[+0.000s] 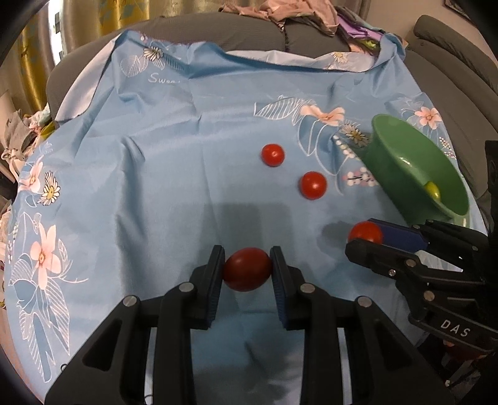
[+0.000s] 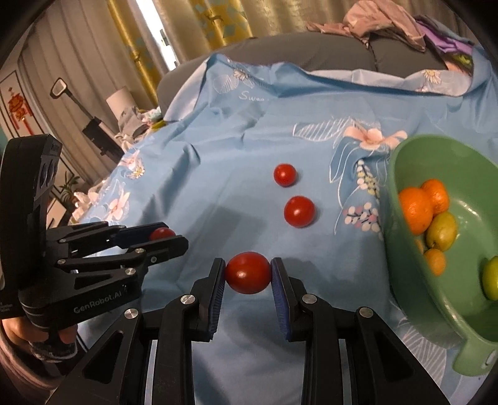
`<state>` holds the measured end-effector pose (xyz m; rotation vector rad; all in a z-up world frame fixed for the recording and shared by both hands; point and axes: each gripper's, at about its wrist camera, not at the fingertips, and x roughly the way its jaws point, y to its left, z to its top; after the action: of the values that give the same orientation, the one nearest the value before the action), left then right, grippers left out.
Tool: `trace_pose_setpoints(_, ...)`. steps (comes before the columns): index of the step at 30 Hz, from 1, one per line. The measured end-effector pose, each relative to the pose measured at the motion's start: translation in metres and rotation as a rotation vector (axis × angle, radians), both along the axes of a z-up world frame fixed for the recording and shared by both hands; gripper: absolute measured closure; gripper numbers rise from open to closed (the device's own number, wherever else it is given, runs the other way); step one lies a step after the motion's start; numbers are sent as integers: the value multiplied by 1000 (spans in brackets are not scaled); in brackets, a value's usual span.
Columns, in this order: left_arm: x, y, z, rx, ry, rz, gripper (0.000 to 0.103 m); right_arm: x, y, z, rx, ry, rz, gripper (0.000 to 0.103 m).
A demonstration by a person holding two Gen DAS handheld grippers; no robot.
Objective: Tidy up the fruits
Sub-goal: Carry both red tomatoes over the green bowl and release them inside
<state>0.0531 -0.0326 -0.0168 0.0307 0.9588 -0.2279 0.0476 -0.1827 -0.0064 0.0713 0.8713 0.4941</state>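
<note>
My left gripper (image 1: 247, 269) is shut on a dark red tomato (image 1: 247, 274) just above the blue flowered cloth (image 1: 174, 174). My right gripper (image 2: 248, 274) is shut on a red tomato (image 2: 248, 273); it also shows in the left wrist view (image 1: 362, 240) at the right. The left gripper shows in the right wrist view (image 2: 165, 238) at the left, with its tomato (image 2: 162, 233) between the pads. Two loose tomatoes lie on the cloth ahead (image 1: 272, 154) (image 1: 312, 185). A green bowl (image 2: 404, 249) at the right holds oranges (image 2: 415, 210) and green fruits (image 2: 442, 230).
The cloth covers a grey sofa (image 1: 218, 34) with a pile of clothes (image 1: 298, 12) at the back. Curtains (image 2: 199, 28), a white cylinder (image 2: 119, 101) and clutter stand at the left beyond the cloth edge.
</note>
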Motion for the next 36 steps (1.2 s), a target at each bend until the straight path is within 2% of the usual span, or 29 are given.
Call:
trace_pose_setpoints(22,-31,-30,44,23,-100,-53,74,-31,-24,34,43,-101,-44,72)
trace_pose_setpoints(36,-29,-81,70,48,-169,-162,74,-39,-62,52,68,-171,-130,72)
